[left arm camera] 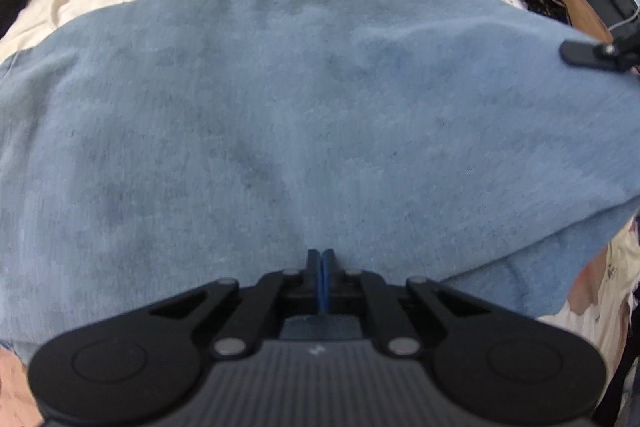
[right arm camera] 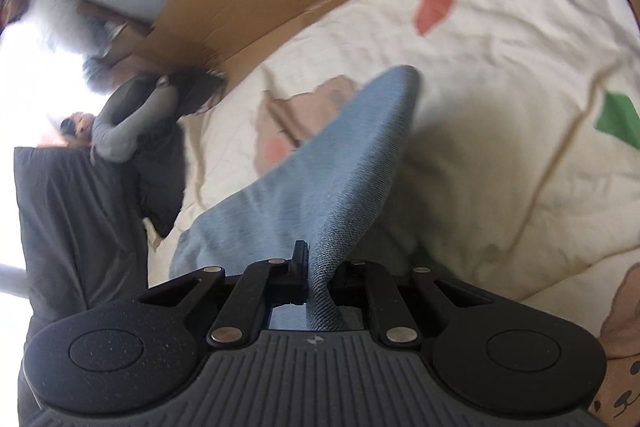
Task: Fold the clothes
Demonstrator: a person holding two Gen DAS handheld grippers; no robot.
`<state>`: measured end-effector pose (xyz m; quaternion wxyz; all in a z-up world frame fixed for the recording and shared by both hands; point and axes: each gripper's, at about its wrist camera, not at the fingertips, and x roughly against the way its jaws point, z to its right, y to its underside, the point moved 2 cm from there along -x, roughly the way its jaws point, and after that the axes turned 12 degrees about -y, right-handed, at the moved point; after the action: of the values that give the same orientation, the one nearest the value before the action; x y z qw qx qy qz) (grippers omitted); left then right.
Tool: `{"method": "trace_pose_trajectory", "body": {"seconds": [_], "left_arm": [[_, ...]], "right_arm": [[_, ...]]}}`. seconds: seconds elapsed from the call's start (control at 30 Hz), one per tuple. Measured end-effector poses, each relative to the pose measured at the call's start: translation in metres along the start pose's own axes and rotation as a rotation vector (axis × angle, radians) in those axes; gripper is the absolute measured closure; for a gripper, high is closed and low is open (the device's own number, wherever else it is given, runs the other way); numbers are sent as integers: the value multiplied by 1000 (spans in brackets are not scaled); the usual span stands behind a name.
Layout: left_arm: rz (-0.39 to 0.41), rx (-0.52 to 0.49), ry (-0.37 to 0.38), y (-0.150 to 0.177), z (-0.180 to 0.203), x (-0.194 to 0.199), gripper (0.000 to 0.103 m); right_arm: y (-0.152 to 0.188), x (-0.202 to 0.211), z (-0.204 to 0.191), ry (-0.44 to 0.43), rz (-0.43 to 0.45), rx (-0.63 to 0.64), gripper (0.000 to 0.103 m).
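L claw (left arm camera: 321,261) pinched shut on blue garment (left arm camera: 304,115); R claw (right arm camera: 316,263) clamps its edge too. Cloth's stretched above bed quilt (right arm camera: 500,87). Looks mid-fold; not yet a compact stack.

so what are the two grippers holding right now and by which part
Both hold the blue garment. The left gripper is shut on its near edge; the right gripper is shut on an edge at the cloth's right side, lifted off the bedspread.
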<state>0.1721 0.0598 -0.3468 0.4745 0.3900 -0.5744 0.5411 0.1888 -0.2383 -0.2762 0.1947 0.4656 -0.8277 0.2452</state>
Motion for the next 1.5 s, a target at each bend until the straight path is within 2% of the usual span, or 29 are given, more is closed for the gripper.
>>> {"method": "trace_pose_trajectory", "body": {"seconds": [0.33, 0.43, 0.6, 0.8, 0.93, 1.13, 1.27, 1.5], "left_arm": [[-19, 12, 51, 21, -6, 5, 102], [1, 63, 86, 20, -19, 17, 101], [88, 152, 115, 17, -54, 47, 101], [187, 310, 77, 21, -100, 76, 100], [217, 418, 54, 24, -133, 87, 100], [247, 522, 45, 42, -174, 103, 99], [267, 587, 48, 53, -191, 109, 98], [292, 667, 56, 64, -210, 110, 98]], "right_arm": [[-4, -23, -85, 22, -108, 174, 97], [-3, -33, -109, 43, -146, 242, 96], [-2, -53, -150, 73, -219, 336, 96], [3, -80, -196, 104, -309, 447, 96], [13, -102, -222, 134, -386, 537, 96], [27, -134, -258, 179, -505, 665, 96], [30, -153, -267, 228, -532, 659, 96], [51, -182, -278, 207, -535, 631, 96]]}}
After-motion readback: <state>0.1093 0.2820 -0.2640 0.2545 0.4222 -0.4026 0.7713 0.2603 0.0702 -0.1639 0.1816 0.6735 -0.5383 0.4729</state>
